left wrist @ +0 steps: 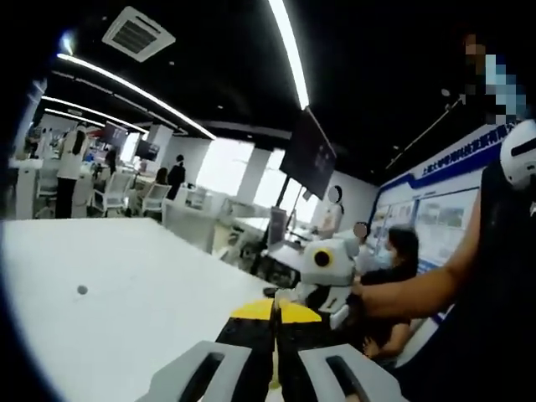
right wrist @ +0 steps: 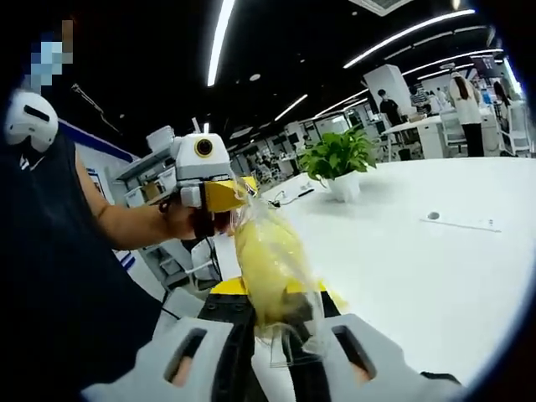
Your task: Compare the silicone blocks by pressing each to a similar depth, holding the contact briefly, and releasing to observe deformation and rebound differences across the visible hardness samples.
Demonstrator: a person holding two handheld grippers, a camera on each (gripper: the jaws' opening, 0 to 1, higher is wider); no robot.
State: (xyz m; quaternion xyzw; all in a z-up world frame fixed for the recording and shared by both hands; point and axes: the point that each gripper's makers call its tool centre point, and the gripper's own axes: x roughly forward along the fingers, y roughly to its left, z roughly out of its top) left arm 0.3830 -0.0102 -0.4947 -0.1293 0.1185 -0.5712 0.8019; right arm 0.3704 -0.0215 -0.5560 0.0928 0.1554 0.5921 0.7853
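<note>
Up close in the left gripper view, your left gripper [left wrist: 275, 368] has its jaws pressed together over the white table [left wrist: 126, 310], with the right gripper [left wrist: 322, 272] held beyond them. Over in the right gripper view, your right gripper [right wrist: 280, 347] is pinching the lower end of a clear bag with something yellow inside [right wrist: 268, 268], while the left gripper [right wrist: 209, 197] grips its upper end. A potted plant [right wrist: 339, 163] stands farther back.
</note>
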